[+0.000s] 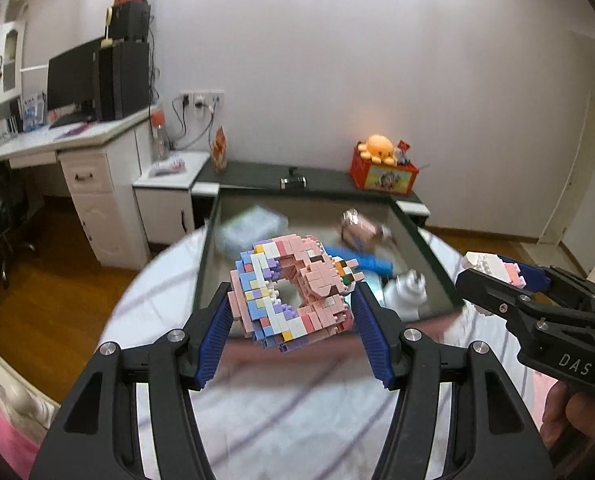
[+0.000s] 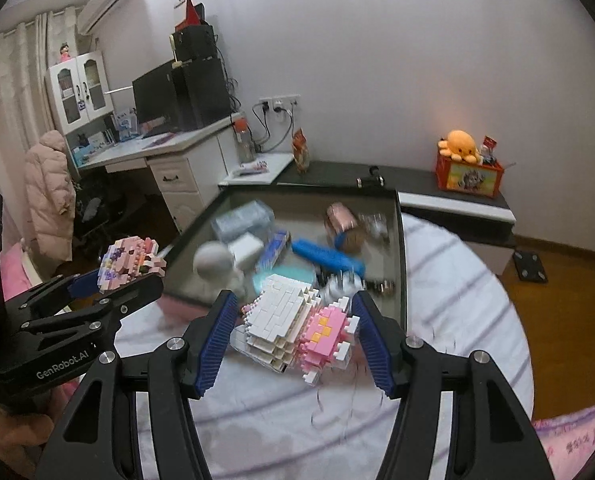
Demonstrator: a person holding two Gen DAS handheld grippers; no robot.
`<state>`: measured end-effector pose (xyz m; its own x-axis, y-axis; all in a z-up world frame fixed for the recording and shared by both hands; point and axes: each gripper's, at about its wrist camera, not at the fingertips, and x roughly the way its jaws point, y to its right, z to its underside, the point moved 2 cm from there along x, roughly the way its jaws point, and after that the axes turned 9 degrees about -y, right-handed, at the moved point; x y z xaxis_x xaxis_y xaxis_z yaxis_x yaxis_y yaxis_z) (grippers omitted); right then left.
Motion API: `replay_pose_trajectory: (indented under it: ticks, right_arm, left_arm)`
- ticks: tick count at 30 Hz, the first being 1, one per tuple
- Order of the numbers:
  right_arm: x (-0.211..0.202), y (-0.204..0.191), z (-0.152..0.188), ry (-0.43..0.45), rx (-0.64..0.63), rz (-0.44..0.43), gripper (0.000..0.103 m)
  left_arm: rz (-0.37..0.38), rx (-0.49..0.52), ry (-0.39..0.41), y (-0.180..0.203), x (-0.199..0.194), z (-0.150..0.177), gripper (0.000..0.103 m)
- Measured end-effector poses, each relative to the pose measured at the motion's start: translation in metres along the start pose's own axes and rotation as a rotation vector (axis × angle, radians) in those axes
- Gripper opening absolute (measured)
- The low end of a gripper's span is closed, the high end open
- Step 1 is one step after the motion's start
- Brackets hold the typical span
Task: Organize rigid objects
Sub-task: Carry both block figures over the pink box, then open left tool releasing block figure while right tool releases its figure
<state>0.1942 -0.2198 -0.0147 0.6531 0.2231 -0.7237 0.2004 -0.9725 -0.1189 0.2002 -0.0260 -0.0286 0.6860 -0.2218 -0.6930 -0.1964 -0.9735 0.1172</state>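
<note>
left gripper (image 1: 293, 312): both blue pads press the sides of a ring-shaped brick model (image 1: 291, 294) in pink, white, blue and purple. the model is clamped between the jaws and held off the striped cloth (image 1: 297, 408) below, in front of the dark tray (image 1: 207, 256).

the tray lies on the cloth. inside it, blurred, are a clear plastic box (image 1: 253, 226), a blue bar (image 1: 361, 262), a brownish object (image 1: 361, 228) toward the far wall and a white figure (image 1: 405, 292) at the near right corner.

right gripper (image 2: 293, 316): both pads are closed on a white and pink brick model (image 2: 297, 330), white portion on the left, pink portion on the right. the model hangs over the cloth, just in front of the tray's near rim.

behind the tray, a red box (image 1: 383, 176) with an orange plush octopus (image 1: 379, 146) on top stands on a low dark cabinet (image 1: 253, 176).
</note>
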Motion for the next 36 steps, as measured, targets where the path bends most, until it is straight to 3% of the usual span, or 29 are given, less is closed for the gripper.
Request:
replay_pose_trajectory:
  ticks: [6, 11, 16, 22, 25, 27, 29, 36]
  right_arm:
    - [0.026, 0.012, -0.049, -0.021, 0.007, 0.002, 0.061]
    - [0.073, 0.030, -0.070, -0.097, 0.052, 0.000, 0.061]
    - [0.116, 0.050, -0.070, -0.171, 0.115, -0.008, 0.061]
    - [0.145, 0.060, -0.059, -0.237, 0.138, -0.010, 0.061]
    - [0.150, 0.063, -0.056, -0.253, 0.152, -0.013, 0.062]
    - [0.151, 0.064, -0.055, -0.260, 0.154, -0.021, 0.065]
    - [0.149, 0.064, -0.053, -0.260, 0.160, -0.021, 0.081]
    - [0.123, 0.070, -0.046, -0.213, 0.231, -0.080, 0.091]
  left_arm:
    - [-0.014, 0.009, 0.004, -0.004, 0.029, -0.049, 0.060]
    - [-0.005, -0.005, -0.074, -0.010, 0.081, -0.077, 0.060]
    - [-0.024, 0.001, -0.174, -0.014, 0.135, -0.082, 0.060]
    - [-0.050, 0.018, -0.251, -0.013, 0.165, -0.072, 0.062]
    - [-0.075, 0.035, -0.266, -0.011, 0.169, -0.066, 0.074]
    - [-0.082, 0.036, -0.255, -0.011, 0.165, -0.064, 0.092]
    - [-0.083, 0.036, -0.234, -0.011, 0.157, -0.062, 0.094]
    - [-0.094, 0.002, -0.139, -0.018, 0.111, -0.049, 0.101]
